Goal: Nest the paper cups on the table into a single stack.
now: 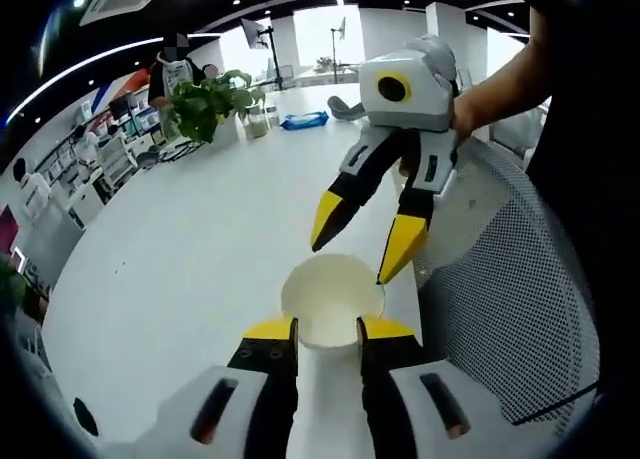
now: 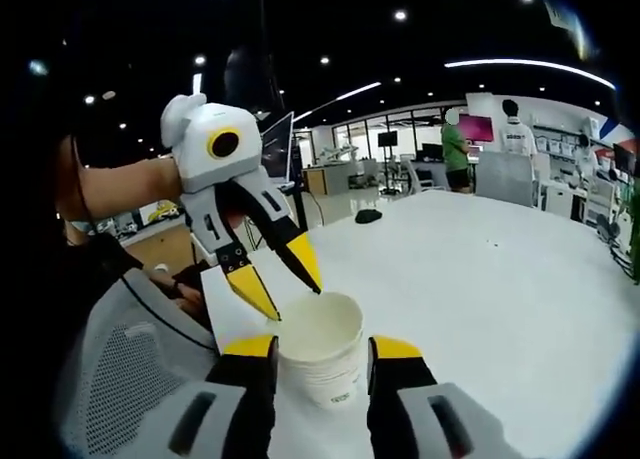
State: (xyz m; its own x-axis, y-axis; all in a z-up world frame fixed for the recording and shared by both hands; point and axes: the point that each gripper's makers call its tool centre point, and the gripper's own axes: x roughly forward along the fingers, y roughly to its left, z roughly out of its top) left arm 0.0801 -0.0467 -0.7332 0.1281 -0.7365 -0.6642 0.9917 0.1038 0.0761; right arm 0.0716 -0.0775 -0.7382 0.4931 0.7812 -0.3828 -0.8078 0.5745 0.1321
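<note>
While the left tongs (image 1: 327, 329) sit at six o'clock in the left gripper view, their yellow-tipped jaws stand on either side of a white paper cup (image 1: 332, 301) and look closed against its wall. The cup is upright with its mouth open, over the white table (image 1: 190, 249) near the table's edge. The right tongs (image 1: 365, 249) come in from one o'clock, jaws spread apart and holding nothing, their tips at the cup's rim. In the right gripper view the same cup (image 2: 320, 349) sits between the right tongs (image 2: 321, 347), and the left tongs (image 2: 285, 291) reach down from ten o'clock. A mesh chair (image 1: 510, 309) stands at four o'clock, a potted plant (image 1: 210, 104) at eleven.
</note>
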